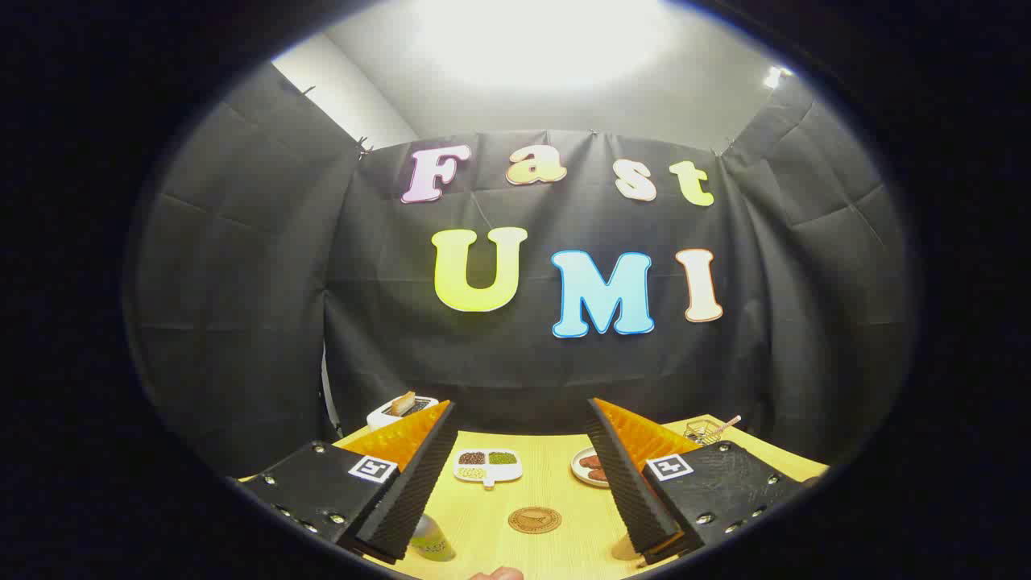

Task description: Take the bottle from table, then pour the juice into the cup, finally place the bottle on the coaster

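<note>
Gripper (519, 475): the two fingers are held wide apart above the table, and nothing is gripped between them.
Table (556, 483): a pale yellow wooden top is seen below and beyond the fingers.
Bottle (431, 540): it is seen on the table, low beside the inner edge of the left finger and partly hidden by it; a grey top and a yellow-green label are made out.
Coaster (535, 519): a round brown disc is laid flat on the table in the gap between the fingers, to the right of the bottle and apart from it.
Cup: whether the small rounded shape at the lower inner edge of the right finger is the cup cannot be told.
Divided dish (487, 466): a white dish with compartments of dark and green grains is set beyond the coaster.
Plate (590, 467): a small white plate with brownish pieces is seen just beside the right finger.
Toaster (400, 409): a white toaster with a slice in it is placed at the far left of the table.
Wire basket (705, 431): it is seen at the far right of the table, past the right finger.
</note>
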`<state>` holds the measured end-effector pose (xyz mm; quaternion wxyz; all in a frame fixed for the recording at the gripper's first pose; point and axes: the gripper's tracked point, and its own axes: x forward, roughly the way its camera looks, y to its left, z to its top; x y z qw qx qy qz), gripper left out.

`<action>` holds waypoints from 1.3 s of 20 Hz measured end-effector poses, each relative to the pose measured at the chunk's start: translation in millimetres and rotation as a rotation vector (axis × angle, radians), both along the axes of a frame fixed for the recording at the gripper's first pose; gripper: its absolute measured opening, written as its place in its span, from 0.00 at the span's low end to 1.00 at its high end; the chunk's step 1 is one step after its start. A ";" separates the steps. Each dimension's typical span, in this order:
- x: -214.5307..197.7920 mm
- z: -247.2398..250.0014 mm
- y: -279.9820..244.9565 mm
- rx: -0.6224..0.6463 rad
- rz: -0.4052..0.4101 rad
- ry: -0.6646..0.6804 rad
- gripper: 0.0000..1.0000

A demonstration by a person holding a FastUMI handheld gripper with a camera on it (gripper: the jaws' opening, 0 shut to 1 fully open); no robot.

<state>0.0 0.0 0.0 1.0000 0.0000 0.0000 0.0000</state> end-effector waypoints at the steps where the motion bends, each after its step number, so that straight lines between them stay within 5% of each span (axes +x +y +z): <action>1: -1.6 0.7 -1.2 -0.002 -0.004 -0.002 0.97; 26: -24.8 5.0 1.5 -0.016 -0.020 -0.062 0.97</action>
